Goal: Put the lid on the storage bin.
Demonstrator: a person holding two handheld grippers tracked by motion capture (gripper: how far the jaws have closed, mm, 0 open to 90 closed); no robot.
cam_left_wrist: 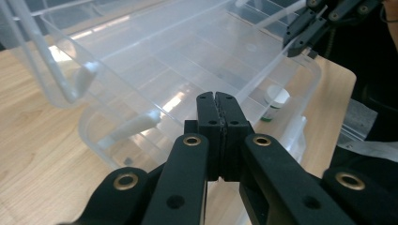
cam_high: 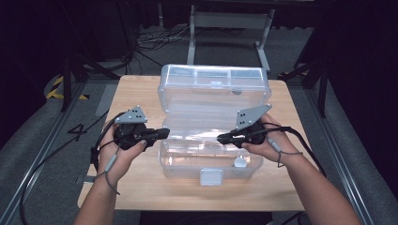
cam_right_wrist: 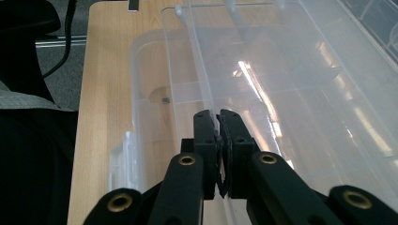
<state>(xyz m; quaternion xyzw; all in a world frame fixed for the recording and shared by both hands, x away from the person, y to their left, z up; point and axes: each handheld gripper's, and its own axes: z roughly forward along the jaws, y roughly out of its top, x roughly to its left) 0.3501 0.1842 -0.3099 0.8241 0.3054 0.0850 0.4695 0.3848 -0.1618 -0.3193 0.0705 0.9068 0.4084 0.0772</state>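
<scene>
Both tongs (cam_high: 164, 133) (cam_high: 220, 138) grip a clear tray (cam_high: 206, 117), edges barely discernible.

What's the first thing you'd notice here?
A big clear plastic box sits open in the middle of the wooden table, its lid tipped back. The left gripper and right gripper close in from either side, and the right one's jaws pinch a clear tray inside.
</scene>
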